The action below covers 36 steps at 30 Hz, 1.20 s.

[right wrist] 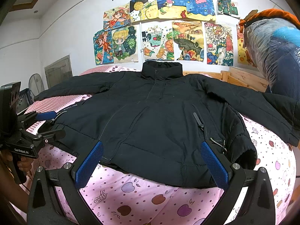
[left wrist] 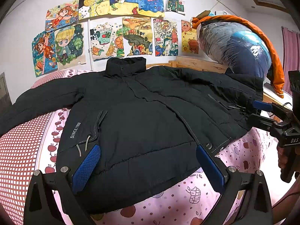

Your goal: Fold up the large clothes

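A black jacket (left wrist: 142, 116) is spread flat, front up, on a bed (left wrist: 187, 202) with a pink apple-print sheet, collar toward the wall, sleeves out to both sides. The left gripper (left wrist: 148, 165) is held at the hem, jaws apart, nothing gripped. The right gripper (right wrist: 151, 161) is placed at the hem's other side, jaws also apart. Drawings (right wrist: 168, 28) are seen on the wall.

a home bedroom: bed (right wrist: 150, 202), children's drawings (right wrist: 168, 28) on wall.
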{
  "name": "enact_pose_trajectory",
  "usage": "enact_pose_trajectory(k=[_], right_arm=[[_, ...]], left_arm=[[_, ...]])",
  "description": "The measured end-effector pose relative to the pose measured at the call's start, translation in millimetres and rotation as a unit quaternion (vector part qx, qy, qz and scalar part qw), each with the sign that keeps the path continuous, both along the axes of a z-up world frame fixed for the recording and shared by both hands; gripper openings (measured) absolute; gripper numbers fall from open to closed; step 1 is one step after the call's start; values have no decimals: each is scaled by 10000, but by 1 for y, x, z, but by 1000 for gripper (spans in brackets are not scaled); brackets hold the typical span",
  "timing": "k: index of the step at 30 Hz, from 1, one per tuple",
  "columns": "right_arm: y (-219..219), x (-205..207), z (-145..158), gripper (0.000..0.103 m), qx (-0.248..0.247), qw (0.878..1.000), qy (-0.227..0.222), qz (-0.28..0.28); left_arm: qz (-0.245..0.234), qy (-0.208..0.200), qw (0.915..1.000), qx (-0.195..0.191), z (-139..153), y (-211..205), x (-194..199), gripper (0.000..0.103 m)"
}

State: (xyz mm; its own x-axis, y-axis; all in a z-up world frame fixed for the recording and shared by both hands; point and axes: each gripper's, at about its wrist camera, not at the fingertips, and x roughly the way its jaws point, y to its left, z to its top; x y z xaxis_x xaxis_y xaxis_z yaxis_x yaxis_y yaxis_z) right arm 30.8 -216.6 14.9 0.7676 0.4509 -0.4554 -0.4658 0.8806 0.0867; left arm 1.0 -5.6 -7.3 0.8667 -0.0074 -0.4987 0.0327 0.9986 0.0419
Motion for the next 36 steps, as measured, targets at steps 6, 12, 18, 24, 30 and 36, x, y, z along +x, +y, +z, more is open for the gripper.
enact_pose_trajectory(k=[6, 12, 18, 24, 30, 36], right_arm=[[0, 0, 0, 102, 4, 10000, 5, -2], [0, 0, 0, 102, 7, 10000, 6, -2], [0, 1, 0, 102, 12, 10000, 10, -5], [-1, 1, -1, 102, 9, 10000, 42, -7], [-3, 6, -5, 102, -1, 9997, 219, -61], [-3, 23, -16, 102, 128, 9968, 779, -145]], left_arm=[[2, 4, 10000, 3, 1, 0, 0, 103], [0, 7, 10000, -9, -2, 1, -1, 103], [2, 12, 10000, -7, -2, 1, -1, 103], [15, 36, 10000, -23, -4, 4, -1, 103], [198, 179, 9995, -182, -10, 17, 2, 103], [582, 306, 9978, -124, -5, 25, 14, 103]])
